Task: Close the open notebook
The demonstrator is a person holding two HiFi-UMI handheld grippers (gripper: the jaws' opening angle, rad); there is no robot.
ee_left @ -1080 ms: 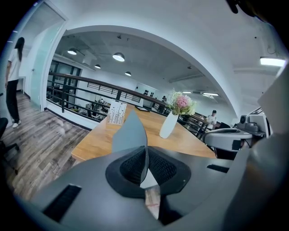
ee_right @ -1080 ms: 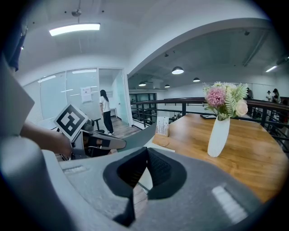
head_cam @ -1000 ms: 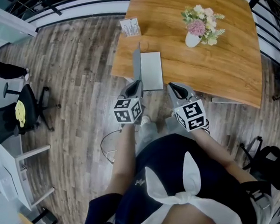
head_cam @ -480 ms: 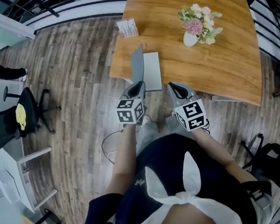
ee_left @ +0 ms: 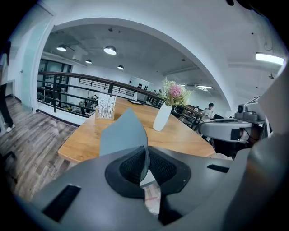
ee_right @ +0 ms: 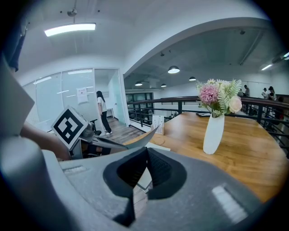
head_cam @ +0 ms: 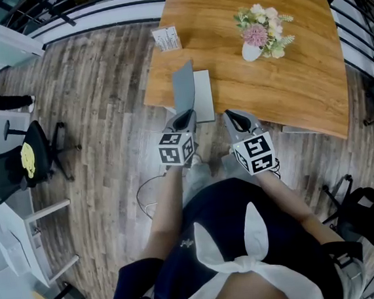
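The notebook lies at the near edge of the wooden table (head_cam: 287, 96), its white page (head_cam: 202, 93) facing up. Its grey cover (head_cam: 182, 87) stands raised along the left side of the page. My left gripper (head_cam: 185, 117) is shut on the cover's near edge. In the left gripper view the cover (ee_left: 123, 135) runs up out of the closed jaws of my left gripper (ee_left: 145, 164). My right gripper (head_cam: 231, 117) hangs just right of the notebook at the table edge, shut and holding nothing. The right gripper view shows the cover (ee_right: 135, 142) beyond my right gripper (ee_right: 145, 169).
A white vase of flowers (head_cam: 258, 37) stands mid-table, and a card holder (head_cam: 166, 39) sits at the far left corner. Wood floor lies to the left, with a black office chair (head_cam: 23, 155) and white furniture. Railings run behind the table.
The left gripper has shifted slightly toward the table with the cover, which now looks broader from above and hides more of the page. The right gripper has stayed put.
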